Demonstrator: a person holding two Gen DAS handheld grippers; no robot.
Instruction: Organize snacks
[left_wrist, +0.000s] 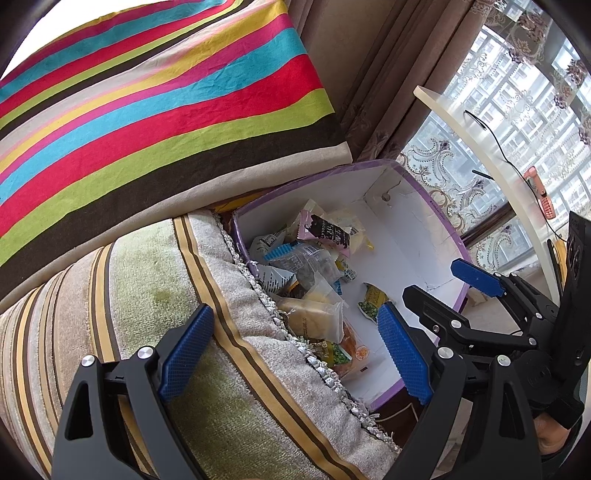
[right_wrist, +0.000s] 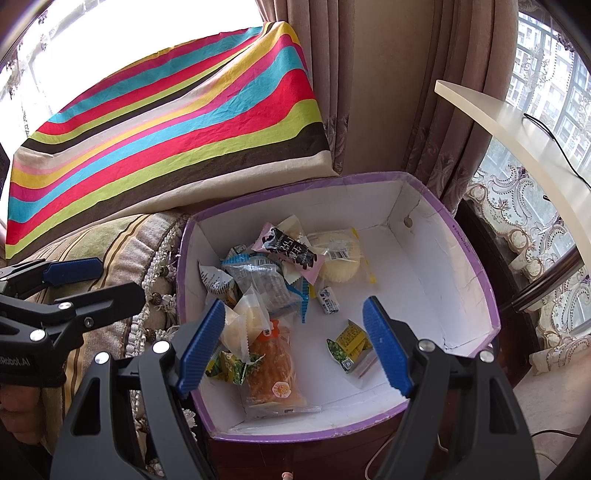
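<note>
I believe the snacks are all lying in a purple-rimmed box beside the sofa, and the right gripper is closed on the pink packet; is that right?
Not quite: the right gripper is open and holds nothing. The pink packet lies among the snacks in the purple-rimmed box beside the sofa, as the right wrist view shows.

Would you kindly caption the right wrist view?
Open right tool above a purple-rimmed white cardboard box of wrapped snacks.

We note the box (right_wrist: 476, 273) is matt white cardboard inside, creased, with a purple paper rim. The snack packets (right_wrist: 273, 280) are glossy, crinkled plastic film. The tongs (right_wrist: 295, 347) carry ribbed blue rubbery pads on matt black plastic arms with shiny metal rivets. The striped cushion (right_wrist: 166, 122) is wrinkled woven cloth.
</note>
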